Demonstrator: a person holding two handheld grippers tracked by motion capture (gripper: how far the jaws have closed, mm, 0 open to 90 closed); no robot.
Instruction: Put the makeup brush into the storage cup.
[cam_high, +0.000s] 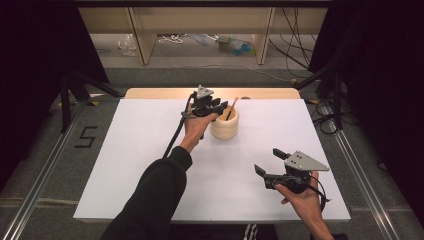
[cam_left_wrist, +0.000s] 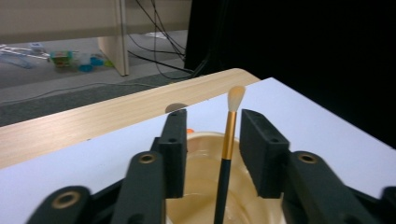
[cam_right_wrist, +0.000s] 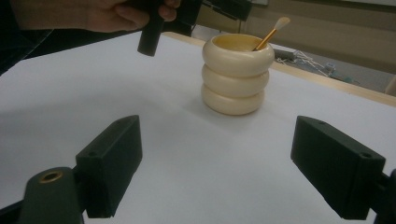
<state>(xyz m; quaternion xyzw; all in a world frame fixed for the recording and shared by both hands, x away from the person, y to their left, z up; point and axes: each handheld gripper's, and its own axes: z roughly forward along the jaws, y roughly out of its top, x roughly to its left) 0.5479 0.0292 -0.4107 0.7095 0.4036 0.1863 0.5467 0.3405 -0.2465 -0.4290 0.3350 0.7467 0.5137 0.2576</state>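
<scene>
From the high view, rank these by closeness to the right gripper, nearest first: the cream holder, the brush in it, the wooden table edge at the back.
1. Cream holder: up and left of the right gripper, mid table.
2. Brush: standing in the holder, leaning toward the far side.
3. Wooden table edge: along the back, beyond the white surface.

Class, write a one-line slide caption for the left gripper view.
Left gripper open over a cream holder, a makeup brush standing free between its jaws.

Left claw (cam_high: 216, 106) parted, arm outstretched; right claw (cam_high: 270, 162) wide open, held low.
</scene>
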